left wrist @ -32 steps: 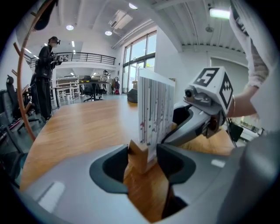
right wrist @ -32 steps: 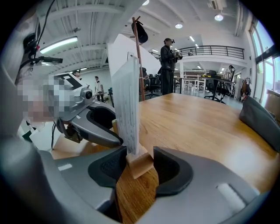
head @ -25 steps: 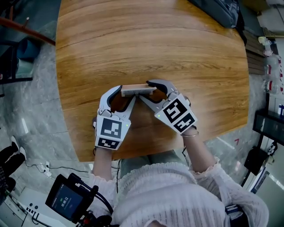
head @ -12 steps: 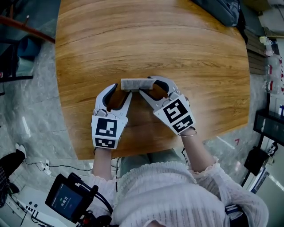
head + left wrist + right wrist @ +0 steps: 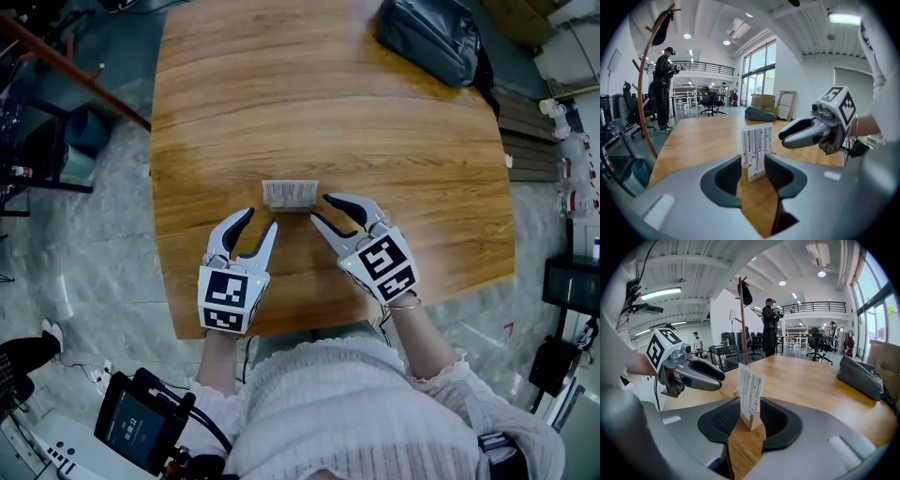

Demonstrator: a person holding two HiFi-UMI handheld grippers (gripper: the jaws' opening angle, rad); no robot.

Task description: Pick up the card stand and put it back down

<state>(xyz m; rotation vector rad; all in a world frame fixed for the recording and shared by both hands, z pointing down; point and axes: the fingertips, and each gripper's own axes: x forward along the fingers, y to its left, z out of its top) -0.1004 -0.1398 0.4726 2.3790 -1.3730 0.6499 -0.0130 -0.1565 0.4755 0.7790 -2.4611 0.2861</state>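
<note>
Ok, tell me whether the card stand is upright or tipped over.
Upright. The card stand rests on its wooden base on the table, its card standing vertical in both gripper views.

Two tongs in play: left tongs [image 5: 259, 221] and right tongs [image 5: 322, 208], both closing with nothing between their jaws. One card stand [image 5: 290, 194], just past their tips. One wooden surface [image 5: 328, 103] under the lot. One dark bag [image 5: 431, 39], far beyond the right tongs. One coat rack [image 5: 742, 319], out past the left tongs. One standing person [image 5: 769, 326] by that rack, and perhaps a second figure [image 5: 697, 344] farther off, too small to be sure.
</note>
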